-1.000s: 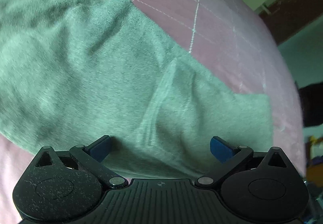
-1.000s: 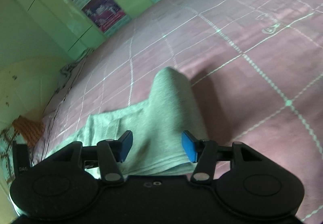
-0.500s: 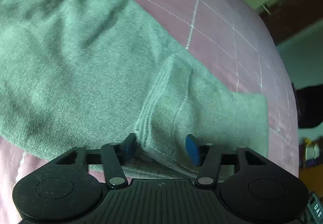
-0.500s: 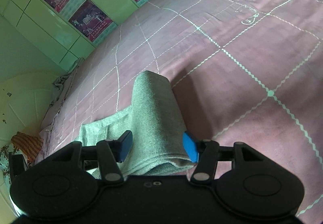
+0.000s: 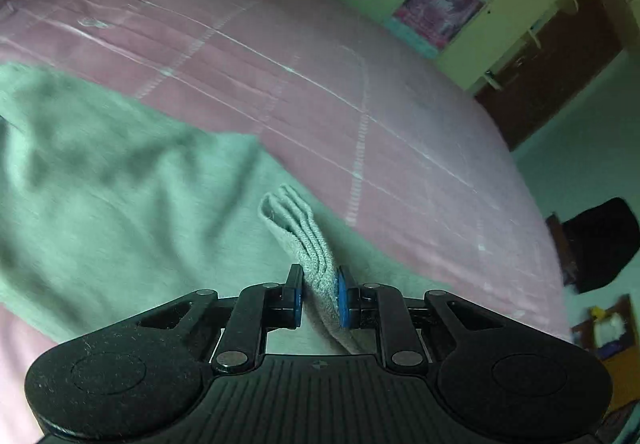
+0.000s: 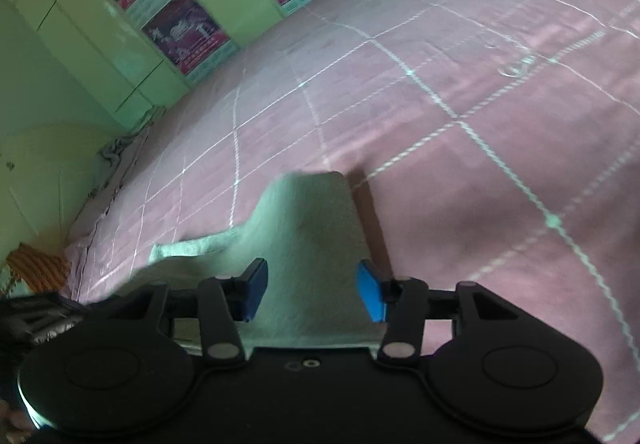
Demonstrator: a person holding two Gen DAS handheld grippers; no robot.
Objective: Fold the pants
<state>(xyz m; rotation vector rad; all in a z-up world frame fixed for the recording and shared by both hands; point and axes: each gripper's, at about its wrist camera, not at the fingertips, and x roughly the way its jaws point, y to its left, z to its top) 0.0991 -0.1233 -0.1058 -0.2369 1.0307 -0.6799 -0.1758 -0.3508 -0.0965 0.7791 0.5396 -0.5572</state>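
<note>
On pink bedspread [image 6: 460,84], one pants [image 5: 100,204], two tongs

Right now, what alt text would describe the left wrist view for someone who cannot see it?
The left gripper has its blue-padded jaws pinched on a stitched edge of the grey pants, lifting it off a pink checked bedspread. Green cupboards with posters stand behind.
</note>
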